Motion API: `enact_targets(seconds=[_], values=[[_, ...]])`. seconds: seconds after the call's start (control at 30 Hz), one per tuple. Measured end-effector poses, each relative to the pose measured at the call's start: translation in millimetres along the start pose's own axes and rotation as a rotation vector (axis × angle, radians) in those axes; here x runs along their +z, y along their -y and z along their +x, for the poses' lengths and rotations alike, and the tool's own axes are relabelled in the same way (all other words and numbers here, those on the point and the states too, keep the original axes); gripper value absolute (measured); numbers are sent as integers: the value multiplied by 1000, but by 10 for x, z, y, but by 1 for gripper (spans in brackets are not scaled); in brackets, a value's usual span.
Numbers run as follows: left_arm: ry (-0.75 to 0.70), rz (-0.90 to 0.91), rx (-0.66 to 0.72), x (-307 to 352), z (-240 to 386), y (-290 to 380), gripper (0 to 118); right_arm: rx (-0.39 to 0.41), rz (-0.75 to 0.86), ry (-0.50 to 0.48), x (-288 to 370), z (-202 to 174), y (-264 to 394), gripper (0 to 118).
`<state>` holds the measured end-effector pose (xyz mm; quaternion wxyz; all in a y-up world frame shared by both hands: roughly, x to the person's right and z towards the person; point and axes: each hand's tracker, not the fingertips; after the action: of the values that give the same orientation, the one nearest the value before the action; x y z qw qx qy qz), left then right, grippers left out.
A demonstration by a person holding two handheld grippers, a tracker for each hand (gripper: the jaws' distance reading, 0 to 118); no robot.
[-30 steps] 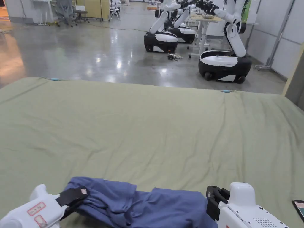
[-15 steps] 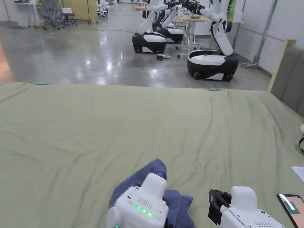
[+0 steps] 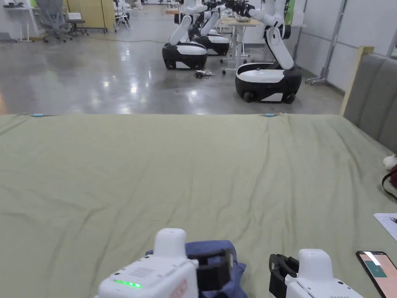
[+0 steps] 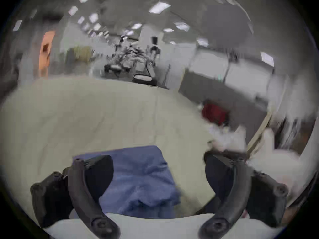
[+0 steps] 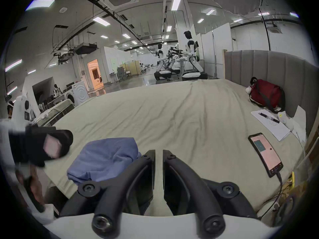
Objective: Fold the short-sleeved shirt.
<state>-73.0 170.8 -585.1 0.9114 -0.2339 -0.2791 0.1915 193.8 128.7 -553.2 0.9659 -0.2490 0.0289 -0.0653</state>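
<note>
Blue fabric, the short-sleeved shirt [image 3: 217, 256], lies bunched into a compact folded bundle on the olive-green bed sheet [image 3: 194, 174], low in the head view and just left of centre. The left tongs [image 4: 158, 172] hover over it with jaws spread wide, one on either side of the bundle and gripping nothing; in the left gripper view the shirt [image 4: 138, 179] sits between them in the lower middle, though that frame is blurred. The right tongs [image 5: 158, 158] sit just right of the shirt [image 5: 105, 158], their jaws drawn nearly together with a thin gap and nothing between them. In the right gripper view the left tongs [image 5: 53, 146] appear at the left edge, above the bundle. At the right of the bed lie a smartphone [image 5: 265, 154] with a lit screen, a paper sheet [image 5: 271, 126] with a pen [image 5: 268, 117], and a red bag [image 5: 265, 94] against the grey headboard [image 5: 276, 66]. White wheeled robots [image 3: 267, 73] stand on the glossy floor [image 3: 97, 81] beyond.
</note>
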Motion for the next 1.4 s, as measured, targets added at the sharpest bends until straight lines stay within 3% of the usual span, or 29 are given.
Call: enact_targets(seconds=[0.07,0.1,0.17,0.2,0.4,0.57,0.7,0.77,0.8,0.83,0.87,0.9,0.97,1.03,1.1,1.17,1.2,1.23,1.27,1.3,1.33,1.4], values=[[10,-59,123,-38,-237,12,106,-3,-6,-9,-30,-40,-10,14],[1,-117,181,-63,-317,82,95,-3,-8,-19,-39,-64,-15,14],[59,-156,243,-237,-334,215,41,-4,-13,-39,-47,-109,-26,14],[90,-177,276,-307,-341,273,29,-7,-14,-44,-50,-121,-27,14],[158,-318,331,-813,-129,797,28,-23,-4,-70,-11,-127,-66,14],[110,-282,301,-482,-171,844,24,-70,-71,-226,-218,-164,-96,14],[4,-168,152,95,-480,574,25,-182,-188,-401,-570,-205,68,14],[-71,-132,181,303,-811,470,58,-239,-248,-477,-724,-177,196,14],[-98,-116,225,384,-996,429,69,-267,-268,-478,-776,-157,254,14],[-92,-99,294,464,-1193,403,69,-286,-290,-448,-823,-140,315,14],[-102,-93,343,519,-1335,390,95,-285,-296,-403,-835,-128,356,14],[-123,-61,399,572,-1476,416,106,-290,-296,-374,-844,-103,391,14],[-91,-64,558,552,-1756,468,107,-343,-280,-421,-837,-38,407,14],[93,-57,761,447,-1957,604,107,-334,-280,-412,-818,-41,382,14],[280,-47,837,295,-1982,646,107,-299,-279,-401,-814,-61,348,14],[340,-120,894,-10,-1862,667,105,-280,-275,-395,-778,-96,322,14],[305,-122,850,-113,-1773,671,101,-279,-274,-395,-776,-98,321,14],[237,-135,786,-217,-1684,660,81,-279,-273,-394,-777,-97,321,14],[169,-156,743,-304,-1630,644,50,-281,-272,-392,-774,-101,325,14],[93,-177,731,-372,-1603,638,30,-285,-271,-390,-769,-101,323,14],[56,-196,769,-382,-1631,674,29,-288,-266,-388,-758,-102,318,14],[126,-163,799,-254,-1664,609,28,-287,-262,-385,-720,-126,291,14]])
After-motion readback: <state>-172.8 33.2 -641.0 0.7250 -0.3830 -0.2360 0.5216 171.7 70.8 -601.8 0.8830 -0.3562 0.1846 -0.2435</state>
